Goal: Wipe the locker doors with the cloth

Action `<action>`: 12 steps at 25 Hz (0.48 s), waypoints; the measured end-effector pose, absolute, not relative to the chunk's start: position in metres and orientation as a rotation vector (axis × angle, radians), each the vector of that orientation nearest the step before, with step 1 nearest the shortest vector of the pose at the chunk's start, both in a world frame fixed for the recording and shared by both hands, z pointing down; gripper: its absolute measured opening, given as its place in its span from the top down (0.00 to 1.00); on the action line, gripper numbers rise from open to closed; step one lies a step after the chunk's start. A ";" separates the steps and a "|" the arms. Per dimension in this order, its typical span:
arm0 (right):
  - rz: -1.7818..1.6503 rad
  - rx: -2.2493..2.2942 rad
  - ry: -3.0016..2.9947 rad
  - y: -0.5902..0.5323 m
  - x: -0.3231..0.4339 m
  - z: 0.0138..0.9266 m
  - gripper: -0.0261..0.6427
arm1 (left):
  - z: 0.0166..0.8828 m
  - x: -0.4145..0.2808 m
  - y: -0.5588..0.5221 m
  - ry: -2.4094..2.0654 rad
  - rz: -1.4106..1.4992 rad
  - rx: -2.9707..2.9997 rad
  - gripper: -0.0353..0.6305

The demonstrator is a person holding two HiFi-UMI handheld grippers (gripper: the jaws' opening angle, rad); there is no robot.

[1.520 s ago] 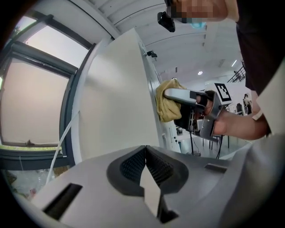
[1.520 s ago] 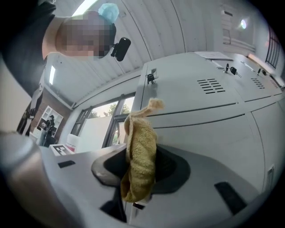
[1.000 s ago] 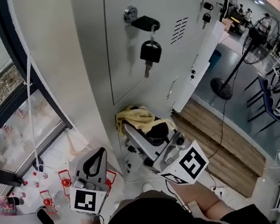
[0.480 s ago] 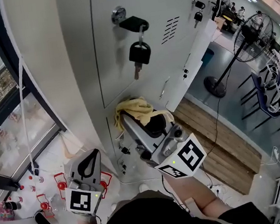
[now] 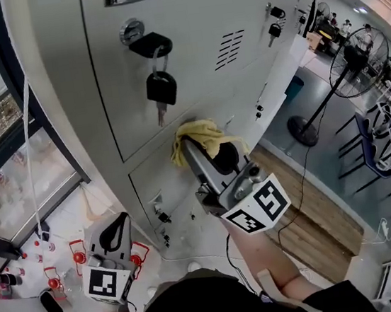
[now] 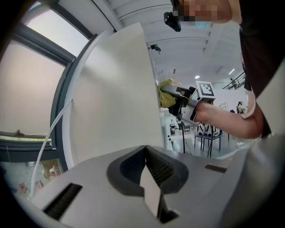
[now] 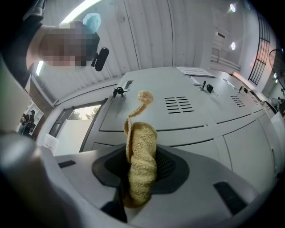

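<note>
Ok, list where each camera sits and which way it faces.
Head view: on the head, steeply down at locker doors; left claw, right claw, right forearm show.
Left gripper view: on left claw, facing the locker's side; right forearm shows.
Right gripper view: on right claw, facing the doors; cloth in its jaws.
Shared: all three show the cloth.

Cloth [image 5: 196, 136] against locker door [image 5: 197, 87], below key [image 5: 161, 89]
</note>
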State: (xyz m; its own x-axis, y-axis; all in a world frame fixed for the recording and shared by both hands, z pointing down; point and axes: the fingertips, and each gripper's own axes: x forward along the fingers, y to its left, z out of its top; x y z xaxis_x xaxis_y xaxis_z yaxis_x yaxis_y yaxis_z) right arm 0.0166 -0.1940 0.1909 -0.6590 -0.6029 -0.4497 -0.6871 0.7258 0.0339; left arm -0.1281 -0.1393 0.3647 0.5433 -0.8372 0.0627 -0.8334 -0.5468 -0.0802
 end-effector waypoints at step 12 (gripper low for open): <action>0.223 -0.973 2.483 -0.238 0.074 0.191 0.76 | 0.366 -0.128 -0.140 1.620 -0.149 -2.634 0.93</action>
State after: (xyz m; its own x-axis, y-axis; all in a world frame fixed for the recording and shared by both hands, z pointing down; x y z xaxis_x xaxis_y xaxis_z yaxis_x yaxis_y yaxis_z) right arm 0.0739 -0.2383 0.1914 -0.6434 -0.6011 -0.4739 -0.6760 0.7367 -0.0168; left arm -0.1280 -0.1402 0.3659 0.4479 -0.8922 0.0578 -0.8878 -0.4514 -0.0896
